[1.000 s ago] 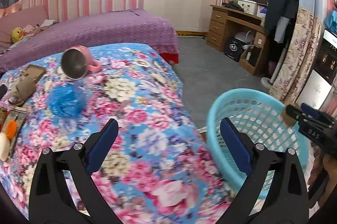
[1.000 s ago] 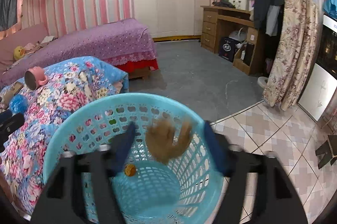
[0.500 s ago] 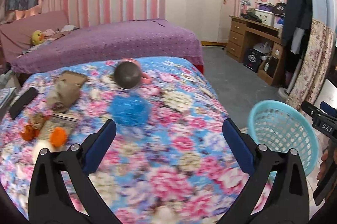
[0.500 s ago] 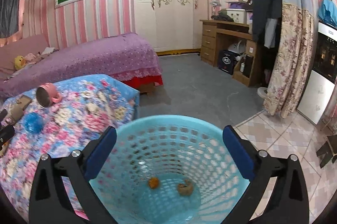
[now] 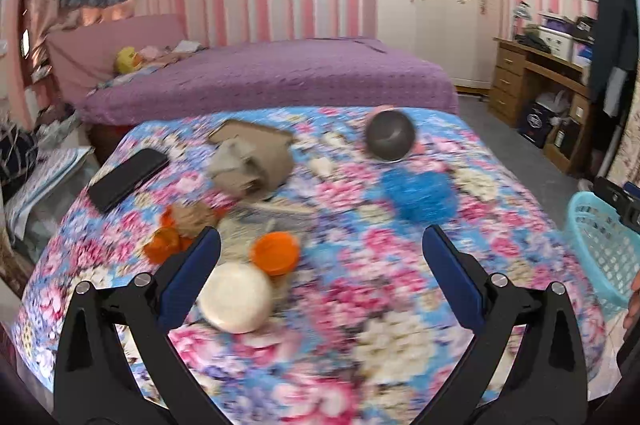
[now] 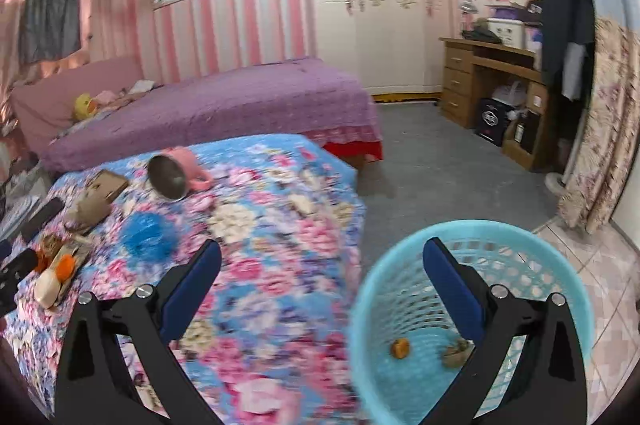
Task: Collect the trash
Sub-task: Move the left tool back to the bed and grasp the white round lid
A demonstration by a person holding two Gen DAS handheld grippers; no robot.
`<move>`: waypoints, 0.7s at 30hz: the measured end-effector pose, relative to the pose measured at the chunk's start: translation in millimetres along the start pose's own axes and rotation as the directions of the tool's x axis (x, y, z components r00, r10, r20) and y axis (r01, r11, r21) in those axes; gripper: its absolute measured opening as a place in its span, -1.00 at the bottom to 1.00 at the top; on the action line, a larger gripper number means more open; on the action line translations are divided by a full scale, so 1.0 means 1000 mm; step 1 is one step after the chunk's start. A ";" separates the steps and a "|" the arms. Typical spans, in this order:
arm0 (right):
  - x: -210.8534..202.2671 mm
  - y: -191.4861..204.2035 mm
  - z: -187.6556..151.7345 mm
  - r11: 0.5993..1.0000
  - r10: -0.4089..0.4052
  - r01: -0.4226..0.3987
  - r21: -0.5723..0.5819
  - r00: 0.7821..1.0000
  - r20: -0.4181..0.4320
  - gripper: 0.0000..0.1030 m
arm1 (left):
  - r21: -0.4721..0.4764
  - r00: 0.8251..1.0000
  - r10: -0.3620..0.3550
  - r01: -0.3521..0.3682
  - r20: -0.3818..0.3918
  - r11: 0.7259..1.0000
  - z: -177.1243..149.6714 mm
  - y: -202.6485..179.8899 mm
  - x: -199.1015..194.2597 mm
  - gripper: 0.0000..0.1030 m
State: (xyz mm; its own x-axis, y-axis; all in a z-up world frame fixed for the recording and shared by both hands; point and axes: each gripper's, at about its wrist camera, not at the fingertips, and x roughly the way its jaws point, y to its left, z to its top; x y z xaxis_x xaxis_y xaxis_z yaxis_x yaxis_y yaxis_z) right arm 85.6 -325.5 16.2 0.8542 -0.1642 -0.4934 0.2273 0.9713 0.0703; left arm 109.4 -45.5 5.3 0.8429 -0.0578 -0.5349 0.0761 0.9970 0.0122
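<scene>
My left gripper (image 5: 320, 257) is open and empty above a floral-covered table (image 5: 360, 305). Just ahead of its left finger lie a white round piece (image 5: 235, 297), an orange cap (image 5: 275, 252) and orange peel scraps (image 5: 168, 237) on newspaper. Farther back sit crumpled brown paper (image 5: 240, 169), a blue mesh ball (image 5: 418, 195) and a pink mug (image 5: 390, 137) on its side. My right gripper (image 6: 320, 277) is open and empty, its right finger over the light blue basket (image 6: 400, 265). Inside the basket lie an orange scrap (image 6: 401, 348) and a brown crumpled scrap (image 6: 456, 349).
A black phone (image 5: 128, 177) rests at the table's far left. A purple bed (image 6: 224, 105) stands behind the table, a wooden desk (image 6: 492, 81) and a flowered curtain (image 6: 600, 129) to the right. Grey floor (image 6: 440, 177) lies between them.
Both grippers have swung left, away from the basket and towards the table. The brown scrap dropped from the right gripper into the basket, and that gripper opened wide.
</scene>
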 end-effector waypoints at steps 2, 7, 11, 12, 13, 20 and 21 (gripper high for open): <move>0.002 0.015 -0.003 0.999 0.009 -0.009 -0.037 1.000 0.002 0.91 | -0.022 1.000 0.006 -0.006 -0.024 1.000 -0.006 0.017 0.008 0.90; 0.011 0.041 -0.009 0.996 0.020 -0.020 -0.085 1.000 -0.004 0.91 | -0.017 0.996 0.044 -0.046 -0.072 0.999 -0.021 0.044 0.020 0.90; 0.021 0.046 -0.008 0.997 0.023 -0.024 -0.071 1.000 -0.017 0.91 | -0.056 0.991 0.029 -0.036 -0.129 0.998 -0.029 0.062 0.034 0.89; 0.024 0.047 -0.006 0.997 0.021 -0.022 -0.070 1.000 -0.019 0.91 | -0.058 0.989 0.031 -0.039 -0.142 0.998 -0.030 0.065 0.038 0.89; 0.027 0.048 -0.006 0.997 0.021 -0.023 -0.069 0.999 -0.024 0.91 | -0.059 0.987 0.032 -0.042 -0.159 0.997 -0.032 0.067 0.042 0.89; 0.044 0.063 -0.008 0.995 0.034 -0.039 -0.090 0.998 -0.052 0.91 | -0.099 0.972 -0.030 0.007 -0.234 0.995 -0.039 0.077 0.065 0.84; 0.044 0.065 -0.009 0.995 0.037 -0.042 -0.094 0.998 -0.054 0.91 | -0.106 0.970 -0.041 0.016 -0.239 0.994 -0.040 0.078 0.067 0.74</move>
State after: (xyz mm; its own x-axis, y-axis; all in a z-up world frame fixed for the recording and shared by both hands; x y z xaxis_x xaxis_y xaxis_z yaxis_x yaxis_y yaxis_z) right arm 134.1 -268.1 -8.6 0.8356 -0.1183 -0.5365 0.1460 0.9892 0.0091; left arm 150.4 30.4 -62.8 0.6875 -0.0843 -0.7212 0.0324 0.9958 -0.0855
